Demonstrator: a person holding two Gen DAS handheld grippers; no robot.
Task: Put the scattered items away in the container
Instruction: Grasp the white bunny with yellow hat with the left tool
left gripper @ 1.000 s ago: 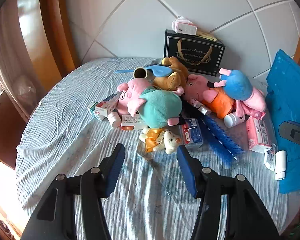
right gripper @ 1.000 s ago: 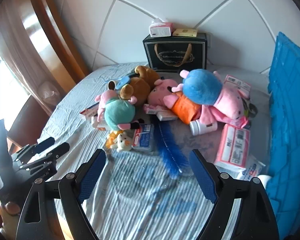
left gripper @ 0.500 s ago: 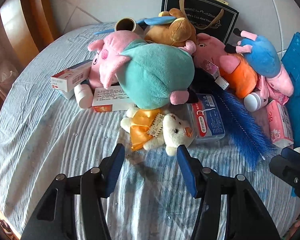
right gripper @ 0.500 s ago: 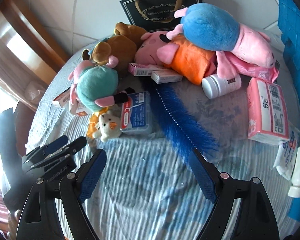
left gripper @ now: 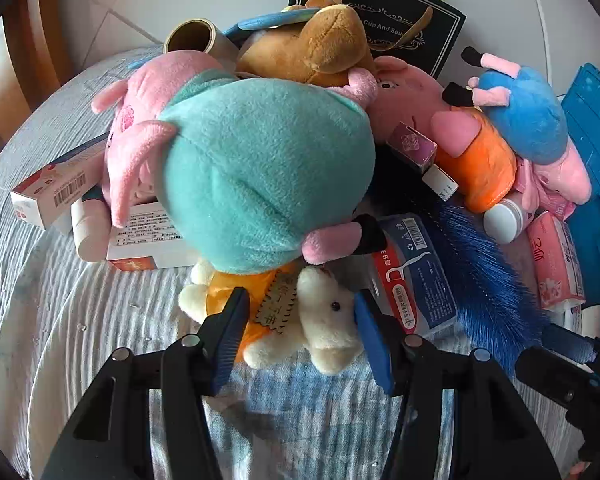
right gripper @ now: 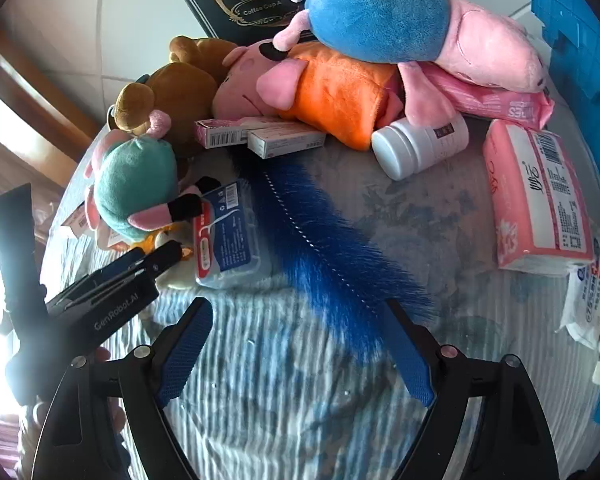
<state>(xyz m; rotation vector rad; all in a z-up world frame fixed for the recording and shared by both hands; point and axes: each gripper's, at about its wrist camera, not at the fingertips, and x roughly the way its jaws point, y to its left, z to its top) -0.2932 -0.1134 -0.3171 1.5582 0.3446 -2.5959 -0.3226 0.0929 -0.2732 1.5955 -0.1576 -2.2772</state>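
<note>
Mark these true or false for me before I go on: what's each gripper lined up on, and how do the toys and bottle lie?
1. The left gripper has the small cream bear between its fingers. True.
2. The right gripper is clamped on the white bottle. False: it is open, with the blue brush tip between its fingers.
3. The blue-bodied pig lies on the orange-bodied pig. True.
4. The white bottle stands upright. False: it lies on its side.
</note>
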